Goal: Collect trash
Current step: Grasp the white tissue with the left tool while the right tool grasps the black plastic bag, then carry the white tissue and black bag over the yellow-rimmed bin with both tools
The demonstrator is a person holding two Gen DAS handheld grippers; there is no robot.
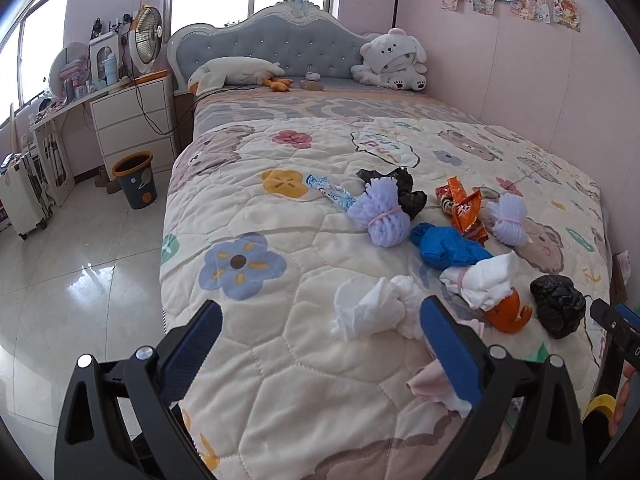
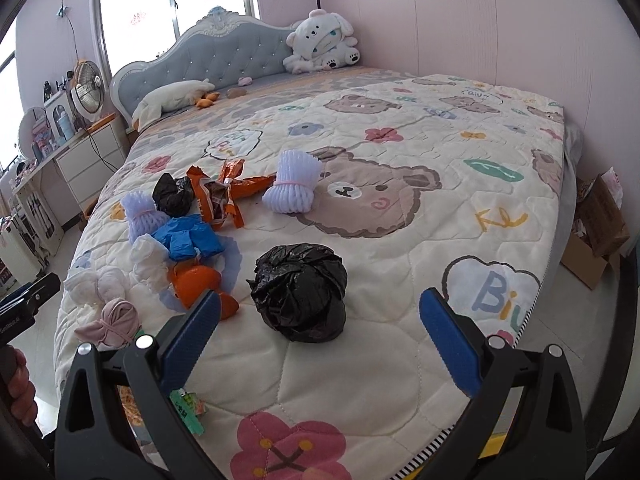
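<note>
Left wrist view is showing the left tool (image 1: 320,344) hanging released, its blue-padded fingers spread wide, over the near end of a bed covered by a cream quilted blanket printed with bears and flowers (image 1: 304,364). Trash is lying scattered across that blanket. A crumpled white tissue wad (image 1: 372,312) is sitting just beyond the tool's right finger, and a pale pink cloth bundle (image 1: 428,380) is peeking out beside that same finger. Farther up the blanket, a blue crumpled plastic bag (image 1: 448,248) is lying between a lilac foam fruit net tied with a pink band (image 1: 380,216) and an orange snack wrapper (image 1: 464,208). A dark blue waste bin with an orange rim (image 1: 136,180) is standing on the tiled floor, off the blanket's left edge and well apart from the trash.

Right wrist view is showing the right tool (image 2: 320,340) also released and grasping nothing. A balled-up black plastic bag (image 2: 300,296) is resting on the blanket between and just beyond its spread fingers. An orange plastic piece (image 2: 196,280) is lying just left of that black bag, partly behind the tool's left finger. A green wrapper (image 2: 188,408) is lying at the blanket's near edge. A white plush bear (image 2: 324,44) is sitting at the blanket's far end, against the grey-blue tufted headboard (image 2: 212,60).
</note>
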